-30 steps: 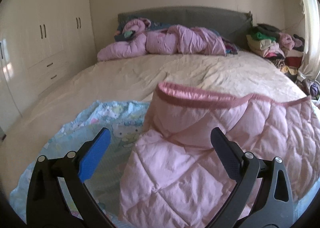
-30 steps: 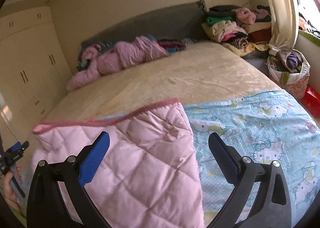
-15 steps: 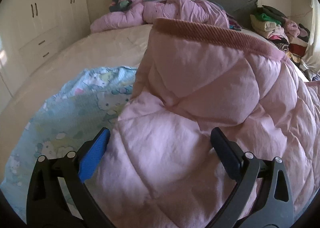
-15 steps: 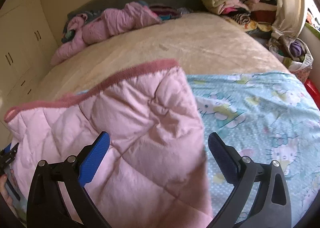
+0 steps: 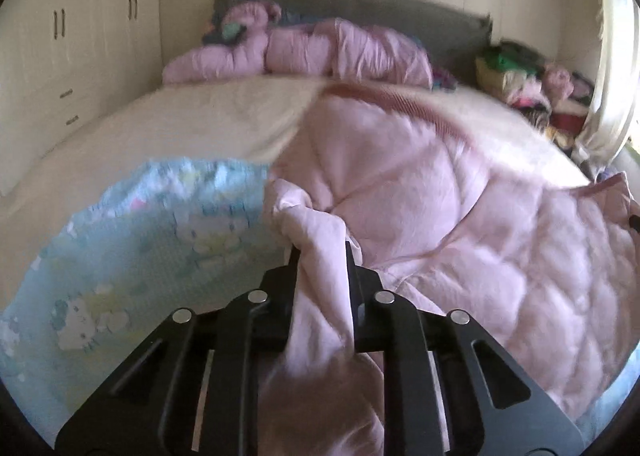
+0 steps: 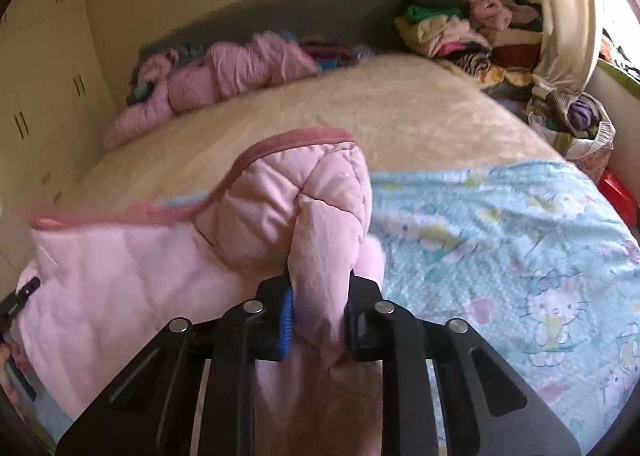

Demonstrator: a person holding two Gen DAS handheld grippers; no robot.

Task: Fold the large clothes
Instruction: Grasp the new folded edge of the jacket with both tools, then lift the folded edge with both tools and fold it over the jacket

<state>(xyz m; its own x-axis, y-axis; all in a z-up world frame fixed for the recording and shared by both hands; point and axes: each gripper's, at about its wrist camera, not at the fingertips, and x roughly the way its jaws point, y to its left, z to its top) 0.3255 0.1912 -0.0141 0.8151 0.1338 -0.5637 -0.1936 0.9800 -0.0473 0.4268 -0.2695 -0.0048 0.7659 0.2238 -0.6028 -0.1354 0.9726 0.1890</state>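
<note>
the left gripper has its jaws drawn nearly together, pinching a bunched fold of the pink quilt that sticks up between the two fingers; the right gripper is likewise nearly closed on a thick wad of the same quilt, with a blue pad showing on its left finger against the cloth; the quilt lies on the near part of the bed, on top of a light blue cartoon-cat sheet, with its darker pink trim running along the far edge; the left wrist view shows the quilt spreading away to the right of the gripper and the blue sheet to the left, with the cupboards on the far left wall; the right wrist view shows the reverse, the quilt to the left and the blue sheet to the right, and it alone shows a bag of clothes and a red object beside the bed, and part of the other gripper at the far left edge; both views show a second pink quilt heaped by the grey headboard and a pile of clothes at the far right; no writing can be read; the left wrist view is blurred.
</note>
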